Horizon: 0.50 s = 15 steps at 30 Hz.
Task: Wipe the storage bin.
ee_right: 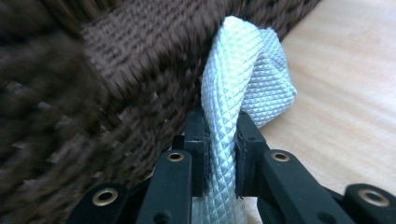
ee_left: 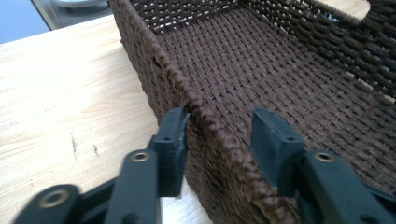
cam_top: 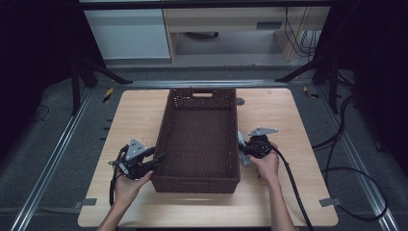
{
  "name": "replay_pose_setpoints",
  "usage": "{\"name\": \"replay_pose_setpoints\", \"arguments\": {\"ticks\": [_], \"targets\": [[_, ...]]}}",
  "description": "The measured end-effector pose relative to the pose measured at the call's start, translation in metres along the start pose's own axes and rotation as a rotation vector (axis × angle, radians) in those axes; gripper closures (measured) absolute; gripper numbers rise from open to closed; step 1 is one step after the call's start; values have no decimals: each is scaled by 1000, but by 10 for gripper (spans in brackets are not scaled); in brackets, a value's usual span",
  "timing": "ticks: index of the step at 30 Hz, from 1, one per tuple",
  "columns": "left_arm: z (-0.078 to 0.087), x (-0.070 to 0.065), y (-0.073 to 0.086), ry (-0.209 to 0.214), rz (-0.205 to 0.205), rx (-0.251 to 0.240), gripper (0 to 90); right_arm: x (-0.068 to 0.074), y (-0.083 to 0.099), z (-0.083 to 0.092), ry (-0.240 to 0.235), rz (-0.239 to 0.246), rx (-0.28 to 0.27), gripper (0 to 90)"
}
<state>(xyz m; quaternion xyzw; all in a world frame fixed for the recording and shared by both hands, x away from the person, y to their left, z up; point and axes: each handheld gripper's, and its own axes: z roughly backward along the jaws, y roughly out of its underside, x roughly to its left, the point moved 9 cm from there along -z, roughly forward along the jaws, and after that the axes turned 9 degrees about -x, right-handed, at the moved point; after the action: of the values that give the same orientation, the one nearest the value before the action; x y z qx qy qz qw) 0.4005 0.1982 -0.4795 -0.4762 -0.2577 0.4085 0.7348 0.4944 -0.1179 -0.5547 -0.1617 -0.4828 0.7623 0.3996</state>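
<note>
Light wood-grain table (cam_top: 284, 202), square-ish with rounded corners, on a grey floor between metal rails; small dark scuffs mark its top in the left gripper view. Dark brown woven basket (cam_top: 199, 182) sits directly on it at centre, long axis running away from the person, a handle cut-out in the far wall, its inside bare. Small round grey fitting (cam_top: 239, 101) set in the tabletop just beside the basket's far right corner.
</note>
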Motion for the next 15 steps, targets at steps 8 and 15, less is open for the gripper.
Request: {"name": "replay_pose_setpoints", "arguments": {"ticks": [8, 15], "targets": [[-2, 0, 0, -40, 10, 6, 651, 9, -42, 32, -12, 30, -124, 792], [-2, 0, -1, -70, 17, 5, 675, 14, -36, 35, -17, 28, -122, 792]]}}
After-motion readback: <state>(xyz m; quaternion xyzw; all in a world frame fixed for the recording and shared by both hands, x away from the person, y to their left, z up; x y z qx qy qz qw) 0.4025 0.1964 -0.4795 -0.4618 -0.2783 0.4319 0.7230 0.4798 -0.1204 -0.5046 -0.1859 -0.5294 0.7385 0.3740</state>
